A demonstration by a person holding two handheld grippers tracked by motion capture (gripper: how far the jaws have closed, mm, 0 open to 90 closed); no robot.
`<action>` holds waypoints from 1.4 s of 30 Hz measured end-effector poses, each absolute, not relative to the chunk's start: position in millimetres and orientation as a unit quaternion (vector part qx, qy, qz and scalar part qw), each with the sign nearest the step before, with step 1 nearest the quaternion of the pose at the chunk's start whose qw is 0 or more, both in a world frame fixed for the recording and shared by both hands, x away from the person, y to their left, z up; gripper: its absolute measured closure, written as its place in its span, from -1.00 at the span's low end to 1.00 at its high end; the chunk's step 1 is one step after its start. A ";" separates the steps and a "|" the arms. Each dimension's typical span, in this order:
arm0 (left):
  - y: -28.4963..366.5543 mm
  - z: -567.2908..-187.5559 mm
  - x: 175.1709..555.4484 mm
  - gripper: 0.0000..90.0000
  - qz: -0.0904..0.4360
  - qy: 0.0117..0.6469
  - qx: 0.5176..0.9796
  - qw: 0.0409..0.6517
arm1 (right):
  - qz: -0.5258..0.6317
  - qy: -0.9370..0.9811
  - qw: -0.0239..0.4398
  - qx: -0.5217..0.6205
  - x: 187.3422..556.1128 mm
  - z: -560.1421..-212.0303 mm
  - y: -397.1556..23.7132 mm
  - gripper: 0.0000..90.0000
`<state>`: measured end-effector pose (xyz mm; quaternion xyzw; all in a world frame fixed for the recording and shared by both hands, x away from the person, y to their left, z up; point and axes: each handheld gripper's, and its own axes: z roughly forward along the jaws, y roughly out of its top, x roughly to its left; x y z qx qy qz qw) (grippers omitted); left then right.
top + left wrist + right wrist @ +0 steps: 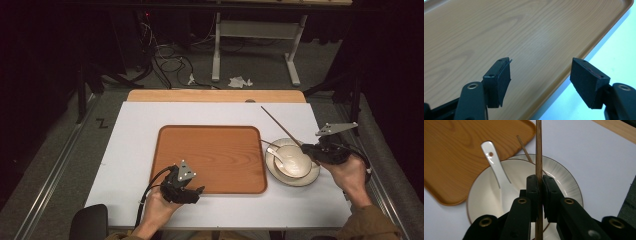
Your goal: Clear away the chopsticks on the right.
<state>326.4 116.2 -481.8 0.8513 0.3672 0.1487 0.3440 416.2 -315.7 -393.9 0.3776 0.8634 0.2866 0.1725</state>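
Your right tool (314,150) is clamped on a wooden chopstick (281,127), which slants up and away above the far right edge of the bowl (292,161); the bowl sits on a plate (310,177) just right of the tray (210,155), with a white spoon (495,167) lying in it and a second chopstick (524,148) resting across the plate's far rim; your left tool (192,194) hangs with its jaws wide and holding nothing over the tray's near edge, at its left part.

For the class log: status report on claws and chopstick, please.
Right claw shut on chopstick above bowl. Left claw open over tray. Second chopstick on bowl rim.
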 end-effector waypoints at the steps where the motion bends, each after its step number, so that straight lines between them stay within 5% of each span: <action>1: 115.2 -481.9 327.2 -0.27 0.147 0.366 0.852 0.344 | 0.289 0.863 0.174 0.376 413.8 -393.2 -313.5 0.89; 20: 108.8 -480.2 331.8 -0.27 0.141 0.350 0.857 0.350 | 0.311 0.876 0.134 0.344 368.6 -397.4 -244.4 0.89; 42: 108.4 -479.8 330.9 -0.28 0.142 0.350 0.857 0.350 | 0.268 0.887 0.107 0.361 384.9 -460.6 -181.8 0.89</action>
